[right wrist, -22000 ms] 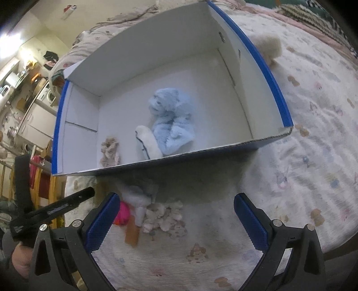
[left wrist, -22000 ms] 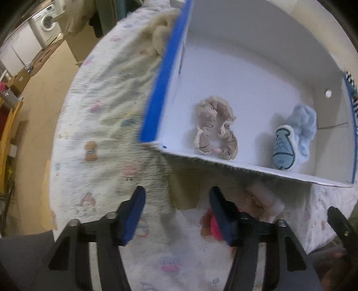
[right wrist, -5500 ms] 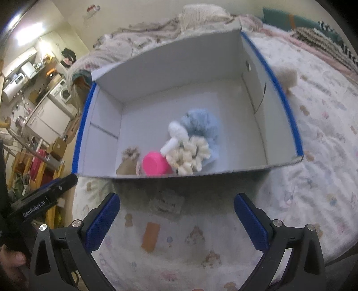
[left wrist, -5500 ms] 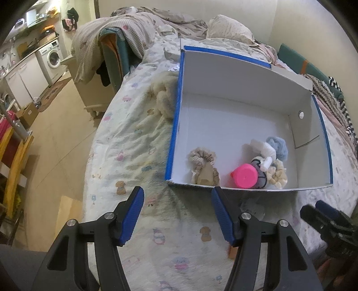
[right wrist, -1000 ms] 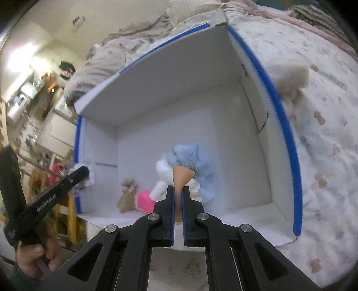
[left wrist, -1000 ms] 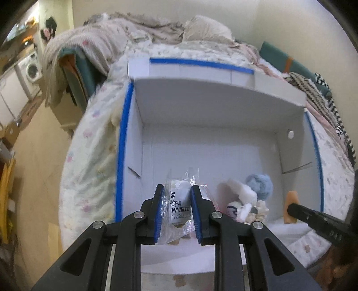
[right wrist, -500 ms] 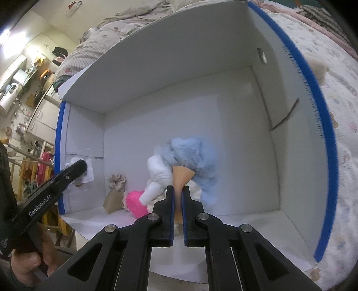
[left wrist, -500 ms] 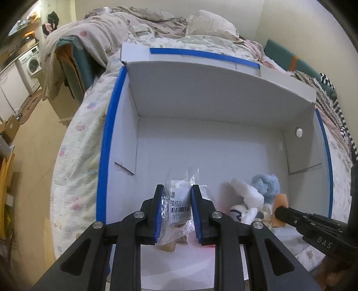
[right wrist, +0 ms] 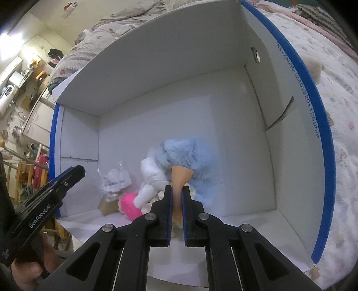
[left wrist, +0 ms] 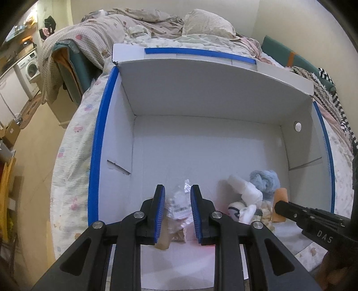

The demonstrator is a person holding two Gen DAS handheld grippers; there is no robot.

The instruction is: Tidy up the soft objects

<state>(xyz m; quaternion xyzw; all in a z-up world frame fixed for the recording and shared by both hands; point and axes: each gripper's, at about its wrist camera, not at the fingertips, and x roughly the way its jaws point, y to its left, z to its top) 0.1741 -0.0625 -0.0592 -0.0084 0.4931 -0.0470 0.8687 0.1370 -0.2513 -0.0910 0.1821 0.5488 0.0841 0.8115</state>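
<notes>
Your 2 grippers both reach into the white box (left wrist: 201, 143), which sits open on the patterned bedspread (left wrist: 71, 156) with blue tape along its side rims. Your left gripper (left wrist: 177, 210) hangs low over the box's near left floor, its 2 blue pads parted a little; the clear plastic packet (left wrist: 179, 207) with a printed label sits in the gap, and from the left wrist view it looks loose between the pads rather than pinched. In the right wrist view that same packet (right wrist: 115, 180) rests on the box floor beside the tan piece (right wrist: 107, 204) at the box's near wall. Your right gripper (right wrist: 176, 202) is clamped narrow on the peach sponge wedge (right wrist: 180, 176), whose flared top sticks up above the pads; it hovers over the pile in the near right part of the box. That pile holds the fluffy light-blue plush (right wrist: 190, 156) toward the box's right wall, the white plush (right wrist: 152, 176) leaning against it, and the pink cap-shaped item (right wrist: 131, 204) at the near wall of the box. From the left wrist view the sponge wedge (left wrist: 280, 201) shows just right of the blue plush (left wrist: 265, 180), with the white plush (left wrist: 246, 192) on the plush's left. Beyond the box's far wall lie rumpled blankets (left wrist: 156, 20).
</notes>
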